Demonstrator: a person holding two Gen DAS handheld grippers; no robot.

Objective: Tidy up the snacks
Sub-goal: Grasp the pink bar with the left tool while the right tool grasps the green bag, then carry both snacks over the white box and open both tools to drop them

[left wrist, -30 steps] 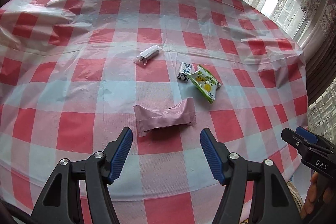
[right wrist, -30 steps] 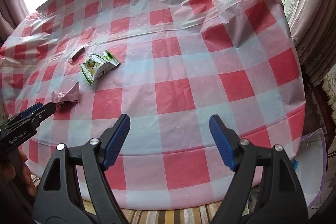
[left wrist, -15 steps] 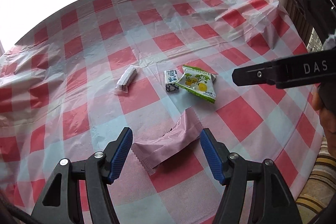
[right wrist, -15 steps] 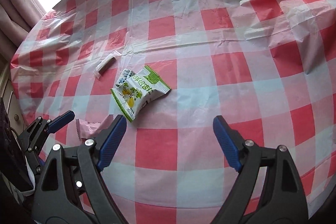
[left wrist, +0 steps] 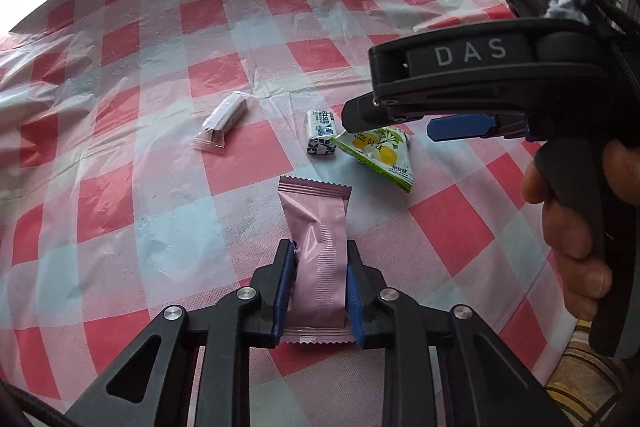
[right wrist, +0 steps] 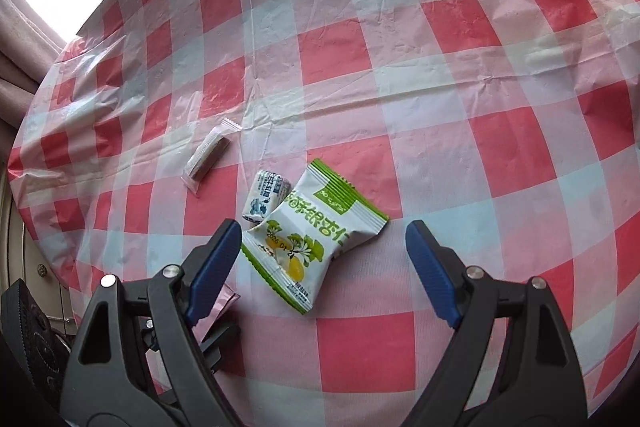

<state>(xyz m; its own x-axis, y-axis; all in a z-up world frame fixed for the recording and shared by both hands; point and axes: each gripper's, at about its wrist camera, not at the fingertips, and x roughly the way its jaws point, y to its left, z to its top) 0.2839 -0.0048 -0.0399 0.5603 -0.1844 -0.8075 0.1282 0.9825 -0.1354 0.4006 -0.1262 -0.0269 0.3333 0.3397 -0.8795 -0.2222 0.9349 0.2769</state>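
1. Red & white check cloth covers the round table, w/ curtains by the bright window.
2. Left gripper was wide apart before; now it pinches the pink snack by its sides.
3. Right gripper has come closer, tongs spread wide over the green snack pack.
4. Small blue-white candy touches the green pack; clear-wrap bar lies near, apart.

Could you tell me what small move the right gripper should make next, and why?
Probably ease the right gripper a little forward and down over the green-and-white snack packet, then close. Its fingers stand wide open with the packet lying flat between them, close to the left finger. The left gripper is shut on the pink packet, so the green one looks like the right's pick.
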